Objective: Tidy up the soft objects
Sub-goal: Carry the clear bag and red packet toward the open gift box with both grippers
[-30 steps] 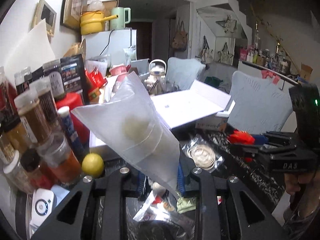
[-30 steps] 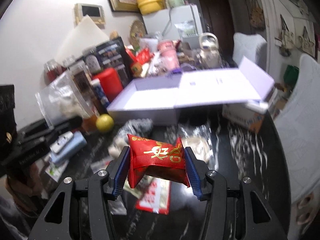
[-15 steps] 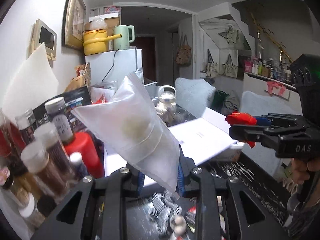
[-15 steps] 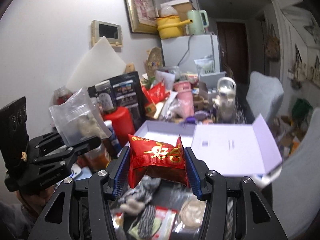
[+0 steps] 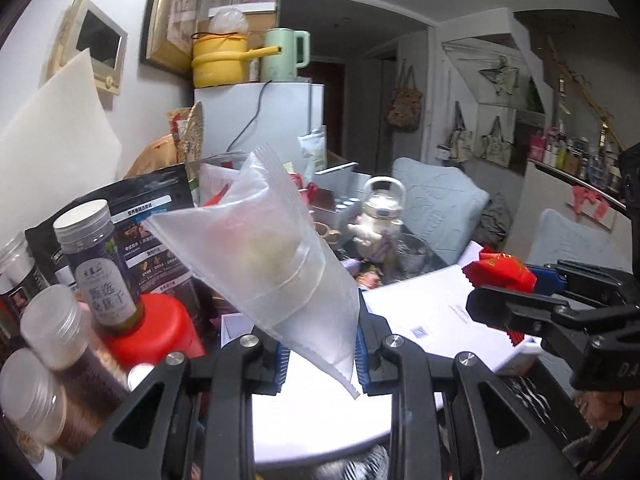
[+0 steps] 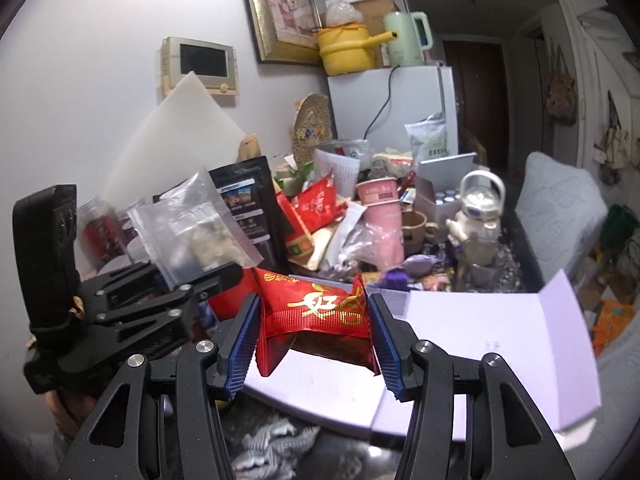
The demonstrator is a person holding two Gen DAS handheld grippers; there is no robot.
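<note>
Both grippers held above open white box [image 6: 460, 336], angled slightly downward. Left gripper [image 5: 320, 354]: jaws clamped on lower corner of one clear plastic bag [image 5: 264, 264], long axis tilting up-left. Right gripper [image 6: 312, 344]: jaws squeezing one red snack packet [image 6: 316, 316], long axis crosswise between pads. Two soft items held.

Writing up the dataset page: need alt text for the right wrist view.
The right gripper is shut on a red snack packet above an open white box. To its left, the left gripper holds a clear plastic bag before a cluttered table.
</note>
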